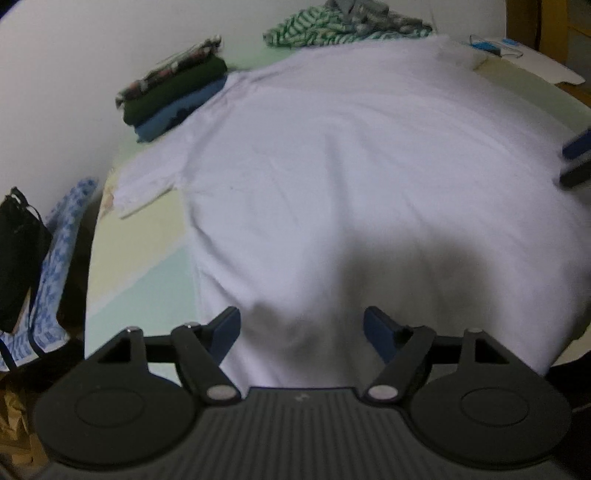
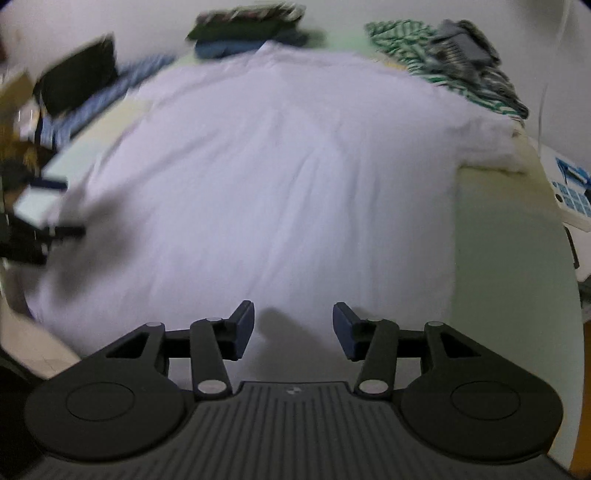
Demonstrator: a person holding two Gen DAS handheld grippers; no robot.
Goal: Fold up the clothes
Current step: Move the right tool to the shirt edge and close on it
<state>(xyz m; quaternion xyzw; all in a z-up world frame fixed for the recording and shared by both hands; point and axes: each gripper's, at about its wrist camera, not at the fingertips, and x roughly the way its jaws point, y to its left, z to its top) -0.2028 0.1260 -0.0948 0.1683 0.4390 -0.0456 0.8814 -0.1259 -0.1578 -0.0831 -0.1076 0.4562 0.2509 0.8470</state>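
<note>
**Inventory: white shirt spread flat, both grippers empty**

- Black bag (image 1: 18, 254) and blue-patterned cloth (image 1: 61, 258): hanging off the left edge of the surface (image 1: 140, 266).
- Stack of folded clothes (image 1: 173, 92): far left of the surface, touching the shirt's shoulder.
- White shirt (image 1: 351, 166): laid flat, covering most of the pale green surface, one short sleeve out to the left.
- Left gripper (image 1: 301, 332): above the shirt's near hem, jaws apart, nothing between them.
- Right gripper (image 2: 293, 328): likewise above the near hem, jaws apart and empty.
- Green striped garment (image 1: 332, 31): crumpled at the far edge, possibly with a grey piece on top; blur prevents certainty.
</note>
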